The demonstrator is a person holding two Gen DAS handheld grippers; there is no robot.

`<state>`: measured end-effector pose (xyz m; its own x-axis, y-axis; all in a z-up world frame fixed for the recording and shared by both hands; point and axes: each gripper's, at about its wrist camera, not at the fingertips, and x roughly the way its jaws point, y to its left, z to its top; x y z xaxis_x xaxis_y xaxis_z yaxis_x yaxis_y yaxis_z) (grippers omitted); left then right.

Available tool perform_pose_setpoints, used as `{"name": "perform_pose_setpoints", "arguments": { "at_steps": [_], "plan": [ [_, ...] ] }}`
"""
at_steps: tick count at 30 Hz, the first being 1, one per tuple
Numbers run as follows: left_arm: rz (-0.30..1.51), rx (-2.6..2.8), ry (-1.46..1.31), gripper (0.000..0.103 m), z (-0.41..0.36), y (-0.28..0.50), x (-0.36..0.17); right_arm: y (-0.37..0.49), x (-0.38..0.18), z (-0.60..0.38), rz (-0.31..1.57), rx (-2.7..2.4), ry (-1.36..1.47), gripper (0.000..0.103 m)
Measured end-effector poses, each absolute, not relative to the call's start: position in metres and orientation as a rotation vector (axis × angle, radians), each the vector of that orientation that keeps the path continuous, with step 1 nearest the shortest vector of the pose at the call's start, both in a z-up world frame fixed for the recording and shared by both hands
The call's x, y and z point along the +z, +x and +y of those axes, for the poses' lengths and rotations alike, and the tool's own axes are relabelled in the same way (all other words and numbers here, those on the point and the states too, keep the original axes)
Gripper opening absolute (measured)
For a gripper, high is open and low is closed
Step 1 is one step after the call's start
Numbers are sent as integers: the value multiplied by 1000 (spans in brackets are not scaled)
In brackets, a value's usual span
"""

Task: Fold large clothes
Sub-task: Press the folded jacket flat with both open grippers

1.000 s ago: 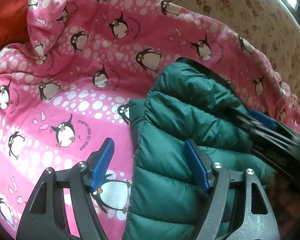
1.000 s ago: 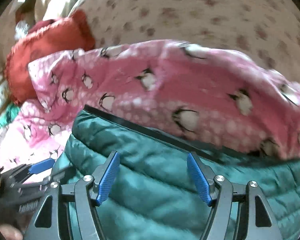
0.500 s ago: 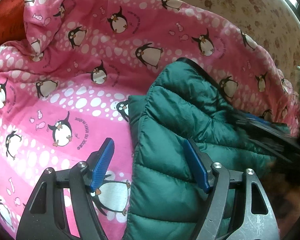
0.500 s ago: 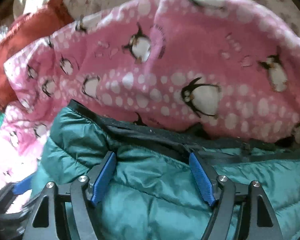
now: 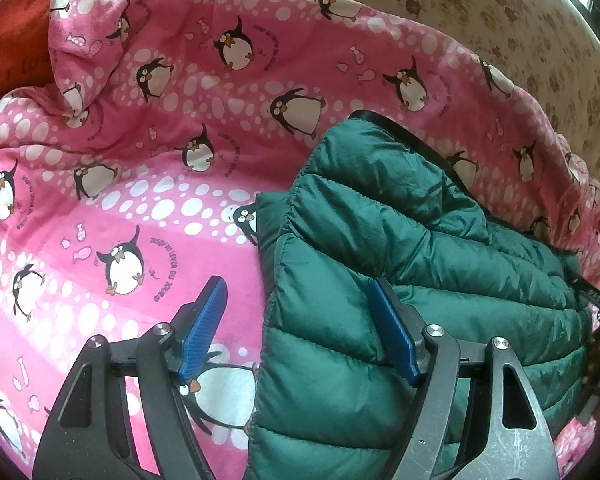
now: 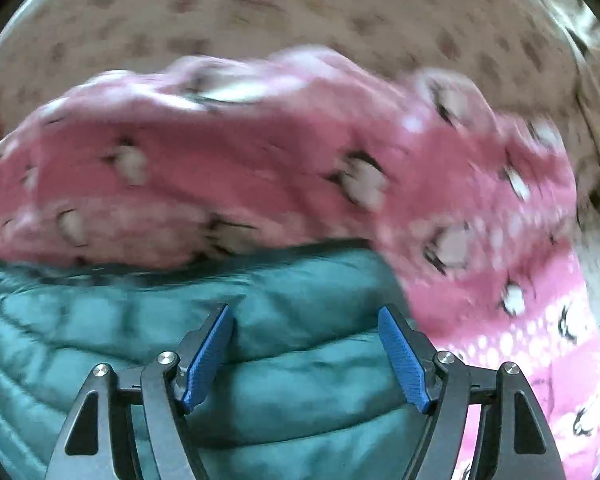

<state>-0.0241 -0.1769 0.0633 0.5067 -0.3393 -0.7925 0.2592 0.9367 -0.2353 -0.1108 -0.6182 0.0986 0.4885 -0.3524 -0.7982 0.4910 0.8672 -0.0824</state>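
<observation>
Both my tools, left tool (image 5: 296, 330) and right tool (image 6: 306, 354), gape empty above the green jacket (image 5: 380, 280); closing now risks snagging the pink blanket (image 5: 140, 160) beneath.

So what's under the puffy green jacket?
The puffy green quilted jacket lies on a pink fleece blanket with penguins, over a flowery cream sheet. Whatever lies directly beneath the jacket is covered.
</observation>
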Motion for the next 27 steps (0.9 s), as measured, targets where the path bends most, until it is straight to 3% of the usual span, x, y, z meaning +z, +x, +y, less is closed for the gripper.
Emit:
{"name": "perform_pose_setpoints", "arguments": {
  "at_steps": [8,19,24,27],
  "plan": [
    [971,-358,-91,79,-179,-23,59,-105,55,-640,963,-503,298,79],
    [983,-357,-104,79,-174,-29,62,-179,101,-606,821,-393,262,78],
    [958,-347,-76,79,-176,-37,63,-188,85,-595,882,-407,208,79],
    [948,-341,-59,79,-177,-40,64,-189,72,-597,899,-431,248,90]
  ]
}}
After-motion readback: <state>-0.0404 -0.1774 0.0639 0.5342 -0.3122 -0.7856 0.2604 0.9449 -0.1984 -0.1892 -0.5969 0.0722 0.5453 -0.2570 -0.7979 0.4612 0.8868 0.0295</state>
